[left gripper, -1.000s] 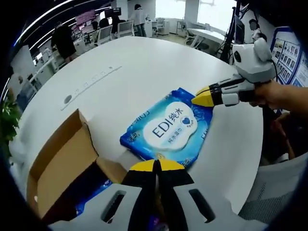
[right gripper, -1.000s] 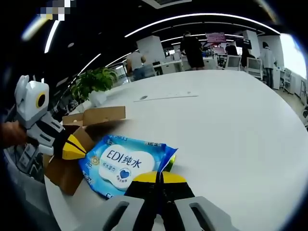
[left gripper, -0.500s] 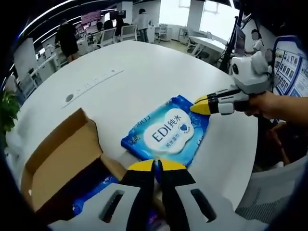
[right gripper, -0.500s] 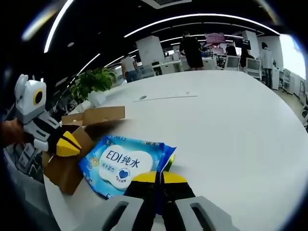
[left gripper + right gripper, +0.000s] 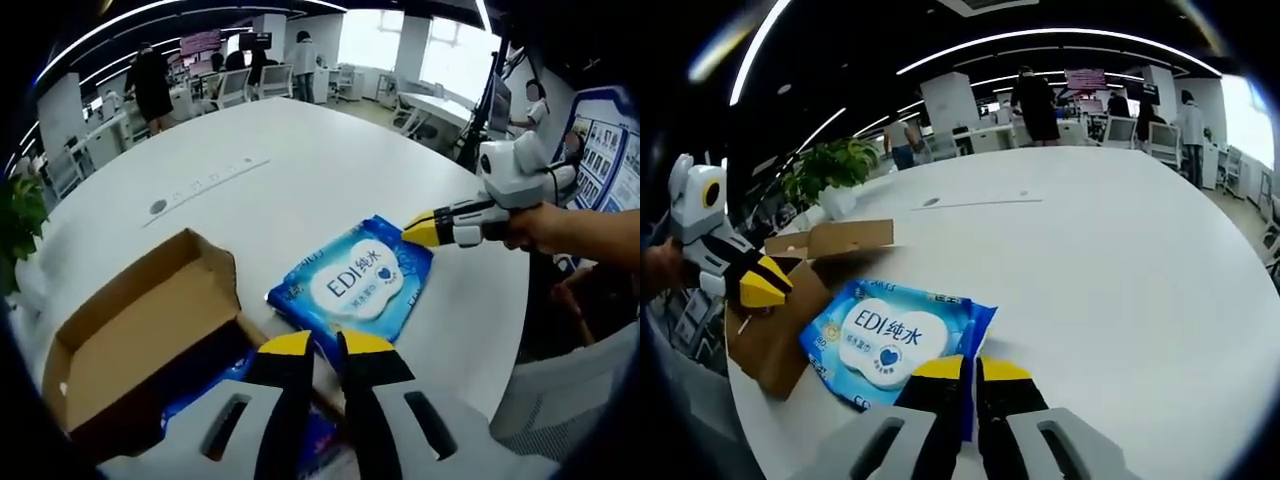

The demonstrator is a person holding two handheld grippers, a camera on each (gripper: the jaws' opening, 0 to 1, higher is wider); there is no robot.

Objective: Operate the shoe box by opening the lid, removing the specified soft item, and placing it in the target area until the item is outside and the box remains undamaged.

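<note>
A blue wet-wipes pack (image 5: 355, 285) (image 5: 885, 335) lies flat on the white table (image 5: 300, 160), outside the open brown shoe box (image 5: 130, 330) (image 5: 790, 300). Another blue pack (image 5: 205, 400) shows inside the box. My left gripper (image 5: 325, 345) hovers over the box's near corner, just short of the pack, jaws a little apart with nothing between them. In the right gripper view it (image 5: 755, 285) hangs above the box. My right gripper (image 5: 970, 365) sits at the pack's opposite corner, jaws slightly apart. From the left gripper view its yellow tips (image 5: 425, 228) touch that corner.
A hand (image 5: 560, 225) holds the right gripper. A socket strip (image 5: 205, 180) is set into the table farther off. A potted plant (image 5: 840, 165) stands beyond the box. Desks, chairs and people fill the background. The table's edge (image 5: 510, 330) runs close on the right.
Both pairs of jaws have parted. The left gripper has drawn back from the pack's edge toward the box. The pack's lifted corner at the right gripper now lies flat.
</note>
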